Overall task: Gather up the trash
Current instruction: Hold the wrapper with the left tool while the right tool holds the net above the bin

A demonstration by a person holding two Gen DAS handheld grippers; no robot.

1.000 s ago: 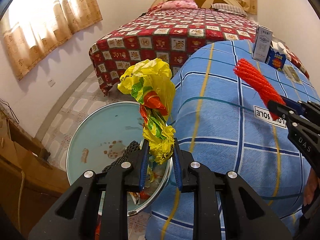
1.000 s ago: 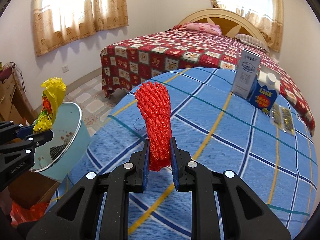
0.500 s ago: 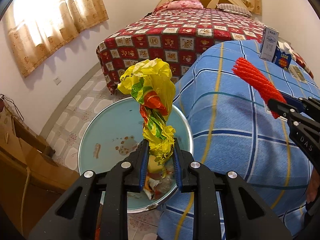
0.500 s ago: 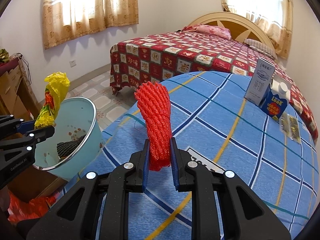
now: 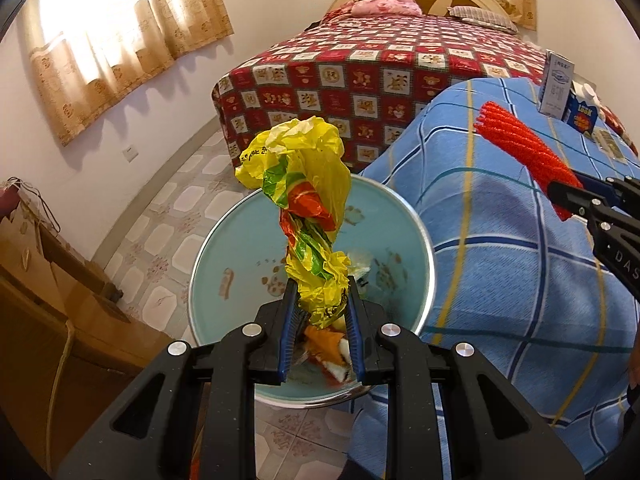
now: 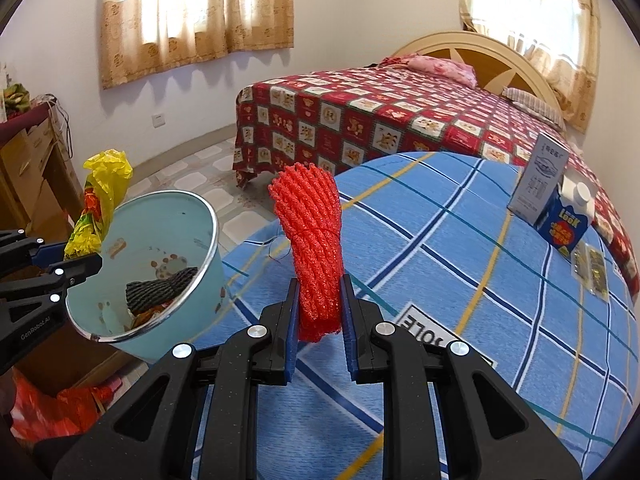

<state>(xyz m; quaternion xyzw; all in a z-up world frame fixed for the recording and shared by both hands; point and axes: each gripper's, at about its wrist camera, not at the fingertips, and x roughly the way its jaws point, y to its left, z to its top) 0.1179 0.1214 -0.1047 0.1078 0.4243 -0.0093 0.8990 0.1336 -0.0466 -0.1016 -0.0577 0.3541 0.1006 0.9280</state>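
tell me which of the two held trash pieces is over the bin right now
The yellow plastic bag in the left claw: it hangs above the open light-blue bin. The red foam net in the right claw is over the blue checked tablecloth.

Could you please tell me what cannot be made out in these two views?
- Left wrist: bin bottom, hidden behind yellow bag and left gripper.
- Right wrist: tablecloth label, cut off by right gripper holding red net.
- Right wrist: grey box print, too small.

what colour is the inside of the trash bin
Pale turquoise with brownish stains, inside the trash bin; the left wrist view shows it best.
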